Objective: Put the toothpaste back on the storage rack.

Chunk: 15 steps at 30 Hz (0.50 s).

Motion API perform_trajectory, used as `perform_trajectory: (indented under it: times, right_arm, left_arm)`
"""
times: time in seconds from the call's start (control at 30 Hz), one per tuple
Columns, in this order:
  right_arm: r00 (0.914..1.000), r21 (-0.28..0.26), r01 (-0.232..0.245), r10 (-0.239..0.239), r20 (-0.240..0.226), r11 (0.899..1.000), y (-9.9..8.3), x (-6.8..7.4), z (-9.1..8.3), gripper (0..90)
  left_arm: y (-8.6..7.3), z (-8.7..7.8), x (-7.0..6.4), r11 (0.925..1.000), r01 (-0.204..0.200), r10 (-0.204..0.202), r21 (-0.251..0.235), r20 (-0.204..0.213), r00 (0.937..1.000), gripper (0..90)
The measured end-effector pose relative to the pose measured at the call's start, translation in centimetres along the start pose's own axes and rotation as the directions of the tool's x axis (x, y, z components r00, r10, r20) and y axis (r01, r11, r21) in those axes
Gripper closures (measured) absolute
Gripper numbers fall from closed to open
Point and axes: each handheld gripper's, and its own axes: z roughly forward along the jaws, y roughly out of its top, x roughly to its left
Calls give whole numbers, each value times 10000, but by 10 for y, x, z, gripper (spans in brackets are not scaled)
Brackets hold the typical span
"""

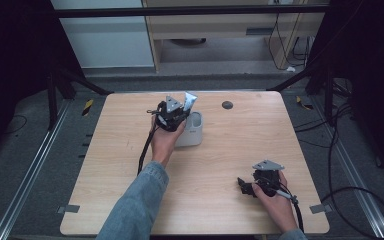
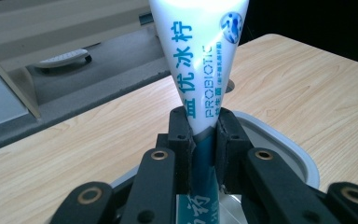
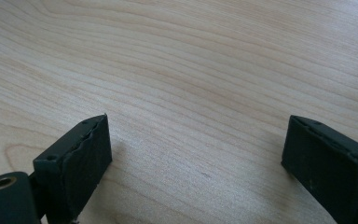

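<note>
- A person works at a wooden tabletop (image 1: 220, 150) with a hand-held gripper in each hand, seen from above and from a camera on each gripper.
- The left gripper (image 2: 204, 135) is toward the far edge of the tabletop, a little left of its middle; its two black jaws are clamped on a white and teal toothpaste tube (image 2: 200, 60), pinching it about where the white print meets the teal band.
- The tube stands nearly upright, its wide crimped end up; its lower end dips inside the rim of a pale grey cup (image 1: 194, 131) that sits on the tabletop just under the gripper; whether the tube touches the bottom is hidden.
- The right gripper (image 1: 247, 186) rests near the front right corner, well apart from the cup; its jaws stand wide apart with nothing between them, only bare wood below.
- Judged from this, the tube is partway in the cup but not yet free of the jaws; what seems left is to settle it in the cup, release it and draw the left gripper away; the right gripper has no part for now.
</note>
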Motion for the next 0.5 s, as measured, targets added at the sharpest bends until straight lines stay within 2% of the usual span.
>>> perform_trajectory:
  times: [0.17,0.5]
  right_arm:
    - [10000,4,17,-17,1,10000,0,0,0,83]
    - [10000,4,19,-19,0,10000,0,0,0,83]
  left_arm:
    - [-2,2,0,9996,-121,120,244,68,9999,782]
    - [-5,5,0,9994,83,-87,324,126,9999,781]
